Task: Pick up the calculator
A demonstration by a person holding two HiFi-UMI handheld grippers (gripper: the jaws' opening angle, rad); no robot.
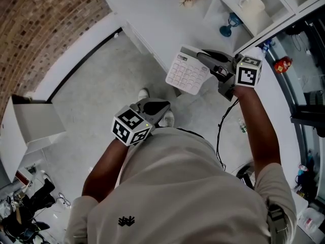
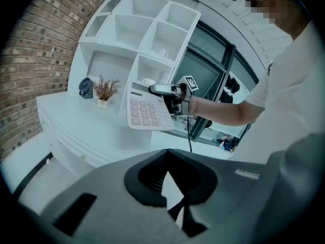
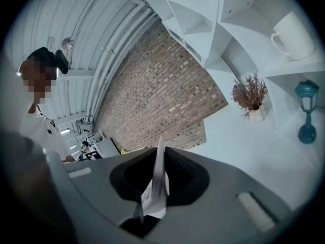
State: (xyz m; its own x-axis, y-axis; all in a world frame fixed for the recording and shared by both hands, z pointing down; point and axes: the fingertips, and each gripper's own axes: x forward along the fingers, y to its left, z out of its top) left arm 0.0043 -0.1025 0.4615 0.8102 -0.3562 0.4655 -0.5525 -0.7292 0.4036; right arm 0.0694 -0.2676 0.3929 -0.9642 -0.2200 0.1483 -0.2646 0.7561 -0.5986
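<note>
- The right gripper [image 1: 205, 59] pinches the flat white plastic calculator [image 1: 189, 74] with pale square keys at one edge only, so most of the body hangs free beyond the jaws. I judge that the thin, smooth case could pivot or slide out if the hand swings quickly.
- The calculator is in the air, over the grey floor [image 1: 101, 85] and just in front of the white counter [image 1: 152, 14]. A slip here would mean a fall onto a hard floor, and the plastic might crack.
- A careless turn could knock its free corner against the counter edge and twist it in the grip.
- The black cable [image 1: 223, 121] that hangs below the right gripper could, I think, catch on the person and jerk the hand.
- The left gripper [image 1: 161, 107] has its jaws pressed together with nothing between them, low near the person's body, so it gives no support.
- The calculator looks thin, rigid and light. Its key face is turned up towards the person, and a greyer strip along the far edge is probably the display. In the right gripper view it shows edge-on [image 3: 158, 182] between the pads.
</note>
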